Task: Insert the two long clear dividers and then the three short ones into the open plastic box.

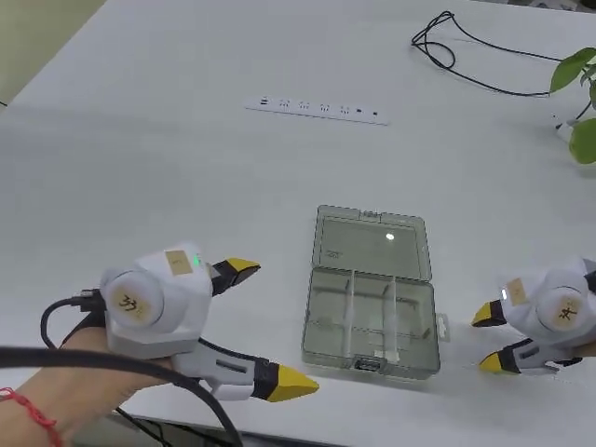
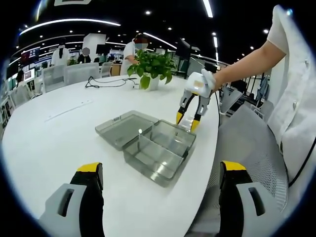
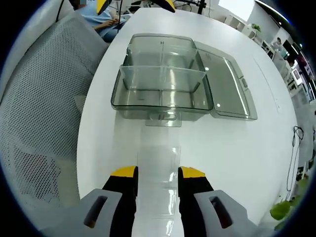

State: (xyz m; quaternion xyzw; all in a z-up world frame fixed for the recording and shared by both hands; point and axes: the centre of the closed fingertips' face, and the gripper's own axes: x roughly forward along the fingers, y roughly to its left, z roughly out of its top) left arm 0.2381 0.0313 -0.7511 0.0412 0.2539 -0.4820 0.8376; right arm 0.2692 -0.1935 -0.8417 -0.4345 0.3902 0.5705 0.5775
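The clear plastic box (image 1: 372, 321) lies open near the table's front edge, its lid (image 1: 372, 242) folded flat behind it. Clear dividers (image 1: 352, 307) stand inside the box (image 3: 160, 84). My right gripper (image 1: 489, 338) is just right of the box and points at its side wall. A clear divider (image 3: 158, 163) lies flat between the right gripper's (image 3: 158, 173) yellow tips, touching both and reaching almost to the box. My left gripper (image 1: 268, 326) hovers left of the box, open and holding nothing. From the left gripper (image 2: 161, 170) the box (image 2: 158, 143) sits ahead, with the right gripper (image 2: 190, 116) beyond it.
A white power strip (image 1: 317, 107) lies further back, a black cable (image 1: 466, 56) coils at the far right, and a plant (image 1: 582, 102) stands at the right edge. The table's front edge runs just under both grippers. A grey mesh chair (image 3: 44, 113) stands beside the table.
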